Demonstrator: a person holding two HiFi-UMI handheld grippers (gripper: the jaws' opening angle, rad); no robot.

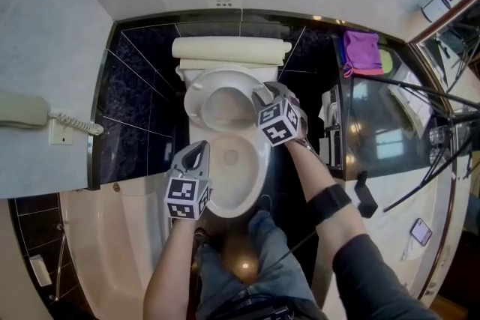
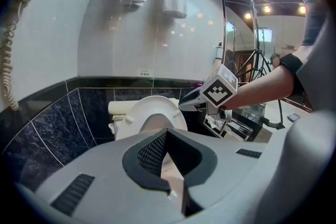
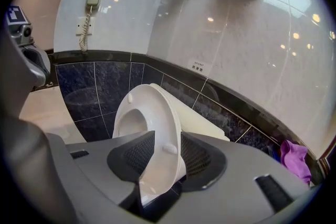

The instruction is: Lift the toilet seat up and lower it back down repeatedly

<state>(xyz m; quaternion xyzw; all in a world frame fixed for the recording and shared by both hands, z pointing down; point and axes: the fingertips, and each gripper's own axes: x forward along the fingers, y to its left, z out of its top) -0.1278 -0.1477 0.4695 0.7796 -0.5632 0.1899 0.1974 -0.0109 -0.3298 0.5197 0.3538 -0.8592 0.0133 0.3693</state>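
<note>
The seat (image 1: 196,100) stands raised, near upright, at upper centre of the head view, in front of the cistern (image 1: 229,49). The right tongs (image 3: 160,168) are open. The seat's right rim passes between their jaws, with pad surface showing on either side of it and no clamping seen. The left tongs (image 2: 167,165) are open and empty. They are over the left rim of the bowl (image 1: 253,176), lower in frame and apart from the seat.
</note>
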